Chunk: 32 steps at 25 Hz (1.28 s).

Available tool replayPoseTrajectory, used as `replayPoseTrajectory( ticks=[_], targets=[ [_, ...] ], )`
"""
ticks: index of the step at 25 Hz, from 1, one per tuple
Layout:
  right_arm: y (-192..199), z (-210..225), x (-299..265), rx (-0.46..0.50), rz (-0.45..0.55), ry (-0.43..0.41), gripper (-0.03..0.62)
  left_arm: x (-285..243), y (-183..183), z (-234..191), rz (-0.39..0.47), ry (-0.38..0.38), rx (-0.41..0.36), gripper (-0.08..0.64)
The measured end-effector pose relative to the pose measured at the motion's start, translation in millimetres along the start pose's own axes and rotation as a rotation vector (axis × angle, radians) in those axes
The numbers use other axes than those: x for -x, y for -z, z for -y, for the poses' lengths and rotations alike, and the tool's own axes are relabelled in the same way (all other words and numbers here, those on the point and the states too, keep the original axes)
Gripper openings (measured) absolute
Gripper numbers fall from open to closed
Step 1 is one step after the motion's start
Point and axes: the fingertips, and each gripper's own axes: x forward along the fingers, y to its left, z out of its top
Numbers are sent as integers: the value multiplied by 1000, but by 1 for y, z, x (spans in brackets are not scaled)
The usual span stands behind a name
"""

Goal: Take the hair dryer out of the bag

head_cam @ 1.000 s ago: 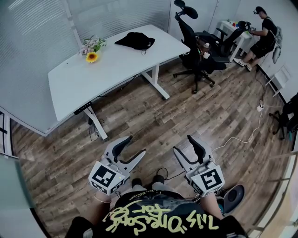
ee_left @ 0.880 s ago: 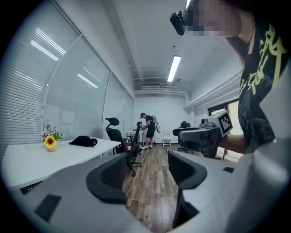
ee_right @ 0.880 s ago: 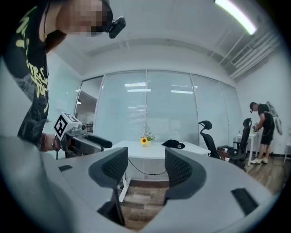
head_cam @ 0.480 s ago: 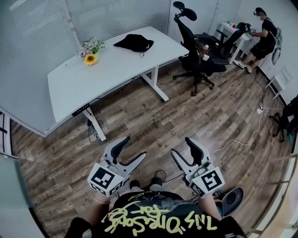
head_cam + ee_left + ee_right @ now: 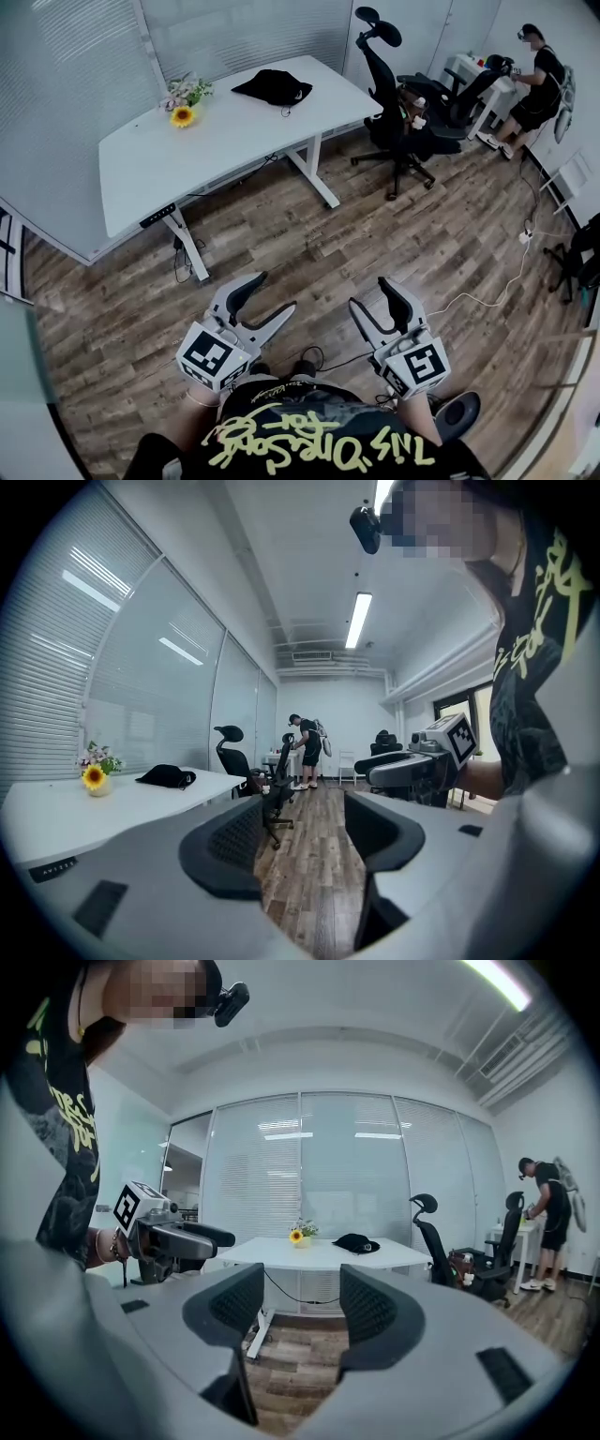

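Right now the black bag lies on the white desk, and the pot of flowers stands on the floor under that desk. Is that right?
Not quite. The pot of flowers is not on the floor: it stands on the white desk, near its far edge and apart from the black bag. The head view shows this. The bag does lie on the desk.

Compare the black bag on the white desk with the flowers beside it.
The black bag lies low and slumped; the flowers stand upright. The bag is black; the flowers are colourful, with a yellow sunflower. The bag covers more desk than the flowers. Both sit on the white desk, apart.
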Motion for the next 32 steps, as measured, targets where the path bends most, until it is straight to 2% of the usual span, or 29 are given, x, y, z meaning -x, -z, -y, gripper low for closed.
replayPoseTrajectory(
  ticks=[6,11,15,20,27,32],
  targets=[
    [13,16,7,-18,-5,-29,238,-6,7,19,-39,-31,-6,261],
    [21,9,-10,-64,-8,-87,238,6,21,5,-76,-79,19,250],
    [18,8,-30,-80,-8,-109,238,6,18,-11,-56,-99,22,244],
    [15,23,-46,-12,-30,-50,238,-11,24,-34,-50,-74,47,244],
    [13,59,-74,0,-56,30,238,-53,12,-68,-26,4,22,244],
    [0,70,-121,8,-47,24,238,-73,-1,-117,-9,3,15,239]
  ],
)
